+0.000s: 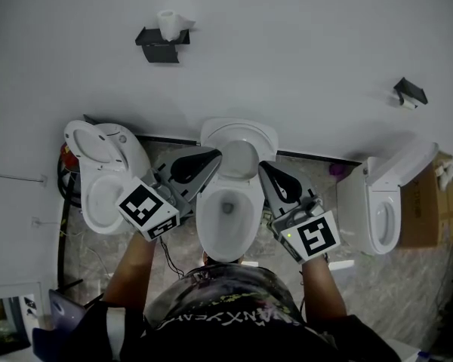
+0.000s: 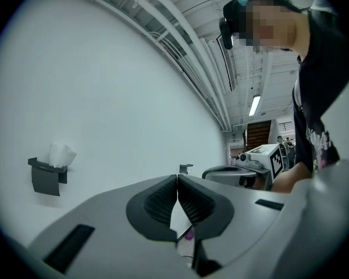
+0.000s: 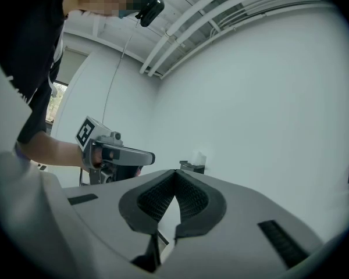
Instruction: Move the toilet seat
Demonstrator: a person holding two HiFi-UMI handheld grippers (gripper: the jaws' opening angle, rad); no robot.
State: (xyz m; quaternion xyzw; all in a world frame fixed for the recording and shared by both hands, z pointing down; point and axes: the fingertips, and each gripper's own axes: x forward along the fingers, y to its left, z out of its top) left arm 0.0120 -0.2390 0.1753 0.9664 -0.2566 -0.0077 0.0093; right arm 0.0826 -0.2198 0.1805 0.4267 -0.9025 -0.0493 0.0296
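**White wall (image 1: 302,29), three toilets, seat (image 1: 238,157) apparently up**

We stand over the middle toilet (image 1: 225,228), with the left toilet (image 1: 106,198) and the right toilet (image 1: 379,219) well apart from it on either side. The seat seems to us to stand raised with the lid (image 1: 238,130), leaning back toward the wall above an uncovered rim, though from this steep angle we cannot be sure the ring is not the lid's own underside.

How far along are we? A raised seat would fit one that has been lifted as well as one waiting to be lowered, and we cannot tell which.

Our left gripper (image 1: 214,154) and right gripper (image 1: 264,168) flank the bowl, each just beside the seat's hinge end. Both have their jaws pressed together on nothing.

As for containers, the middle bowl shows only its dark drain. The left toilet's bowl also lies open, and the box (image 1: 421,210) at far right has contents we cannot make out. On the wall, the holder (image 1: 161,45) carries white tissue (image 1: 168,23).
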